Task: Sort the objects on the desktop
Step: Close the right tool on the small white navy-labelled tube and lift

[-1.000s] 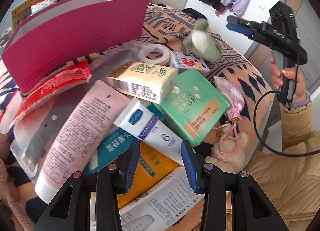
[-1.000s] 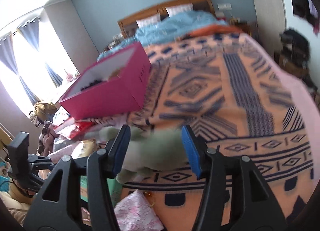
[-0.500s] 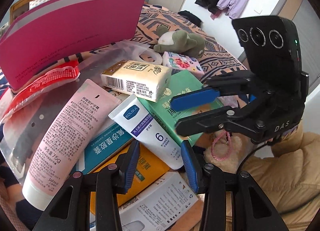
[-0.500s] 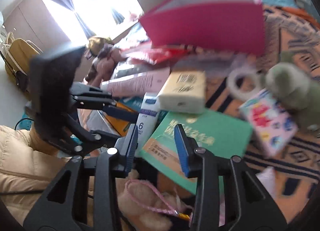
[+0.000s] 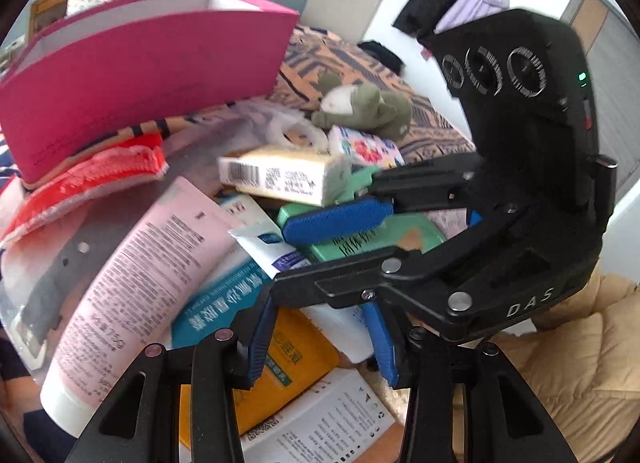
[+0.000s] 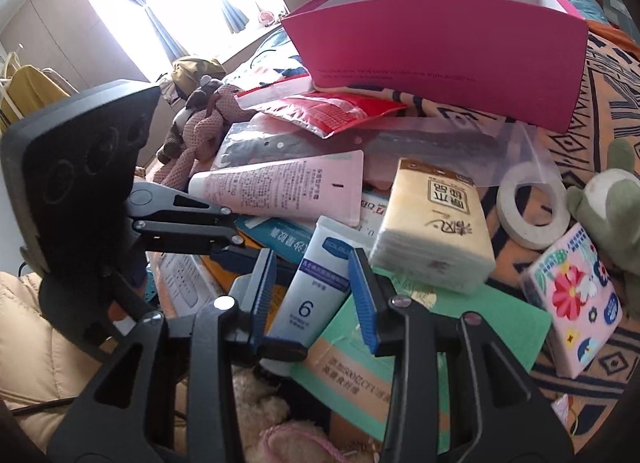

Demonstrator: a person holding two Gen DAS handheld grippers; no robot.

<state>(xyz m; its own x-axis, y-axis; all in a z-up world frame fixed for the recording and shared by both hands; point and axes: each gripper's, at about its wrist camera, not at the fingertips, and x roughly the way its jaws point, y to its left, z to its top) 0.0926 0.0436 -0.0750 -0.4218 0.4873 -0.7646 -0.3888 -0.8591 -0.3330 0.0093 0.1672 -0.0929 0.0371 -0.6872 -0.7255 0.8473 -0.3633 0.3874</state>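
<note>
Right gripper spread wide, straddling the white tube untouched atop the pile; left gripper likewise released, empty.

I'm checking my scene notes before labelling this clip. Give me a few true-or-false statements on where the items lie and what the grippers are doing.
1. The right gripper straddles the white tube marked 6 with its jaws open. True.
2. The tissue pack lies inside the pink box. False: it lies on the pile in front of the box, partly over the green box.
3. The green plush toy lies on the patterned blanket, beside the floral tissue packet. True.
4. The left gripper holds the pink tube. False: it is open and holds nothing.
5. The tape roll stands upright on edge. False: it lies flat.
</note>
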